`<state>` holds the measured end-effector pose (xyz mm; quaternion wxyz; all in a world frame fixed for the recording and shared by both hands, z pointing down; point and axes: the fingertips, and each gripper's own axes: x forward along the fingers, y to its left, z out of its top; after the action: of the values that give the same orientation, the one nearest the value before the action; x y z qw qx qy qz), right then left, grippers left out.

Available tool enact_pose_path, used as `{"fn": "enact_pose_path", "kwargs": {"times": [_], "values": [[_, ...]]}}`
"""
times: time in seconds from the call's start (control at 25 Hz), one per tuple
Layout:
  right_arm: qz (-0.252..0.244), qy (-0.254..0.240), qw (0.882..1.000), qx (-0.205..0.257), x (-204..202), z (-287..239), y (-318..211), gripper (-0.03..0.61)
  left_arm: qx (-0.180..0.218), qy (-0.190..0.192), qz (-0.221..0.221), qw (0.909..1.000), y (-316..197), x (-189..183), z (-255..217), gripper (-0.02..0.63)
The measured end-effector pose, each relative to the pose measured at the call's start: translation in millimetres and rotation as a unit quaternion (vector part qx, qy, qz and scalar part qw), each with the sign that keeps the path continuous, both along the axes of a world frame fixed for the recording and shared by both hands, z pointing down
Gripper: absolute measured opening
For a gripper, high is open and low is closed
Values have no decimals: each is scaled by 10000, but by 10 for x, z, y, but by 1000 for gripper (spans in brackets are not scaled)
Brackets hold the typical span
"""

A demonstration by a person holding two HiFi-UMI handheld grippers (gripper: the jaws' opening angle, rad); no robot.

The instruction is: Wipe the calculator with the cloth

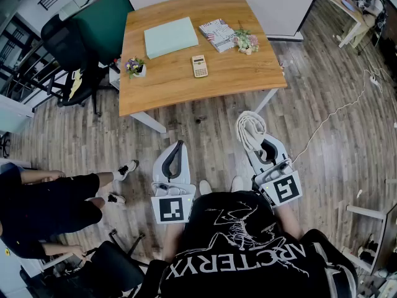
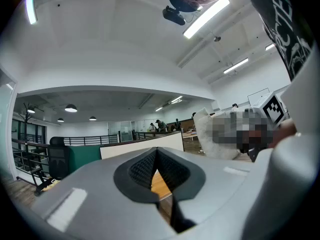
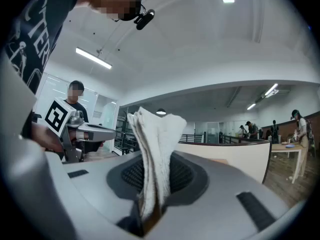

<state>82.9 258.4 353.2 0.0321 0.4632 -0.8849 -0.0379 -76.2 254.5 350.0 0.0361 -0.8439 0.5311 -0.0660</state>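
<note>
The small tan calculator [image 1: 199,66] lies flat near the middle of the wooden table [image 1: 180,82], far ahead of both grippers. My right gripper [image 1: 259,143] is held over the floor near my body and is shut on a bunched white cloth [image 1: 250,129]. In the right gripper view the cloth [image 3: 156,139] stands up between the pads of the right gripper [image 3: 155,176]. My left gripper [image 1: 180,144] hangs beside it over the floor. In the left gripper view the left gripper [image 2: 157,153] has its pads meeting with nothing held.
On the table lie a pale green pad [image 1: 170,36], a magazine [image 1: 218,34] and two small flower pots [image 1: 247,41] [image 1: 134,66]. A black office chair [image 1: 71,48] stands left of the table. A seated person [image 1: 49,207] is at lower left. A white cable [image 1: 335,113] crosses the floor on the right.
</note>
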Motion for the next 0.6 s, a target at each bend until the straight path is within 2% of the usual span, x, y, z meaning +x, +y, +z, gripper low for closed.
{"fn": "enact_pose_path", "kwargs": {"times": [0.6], "values": [[-44,-130,9999,14,19,24,-32,89,-59,-14,-55,10000,-32,9,55,-6]]}}
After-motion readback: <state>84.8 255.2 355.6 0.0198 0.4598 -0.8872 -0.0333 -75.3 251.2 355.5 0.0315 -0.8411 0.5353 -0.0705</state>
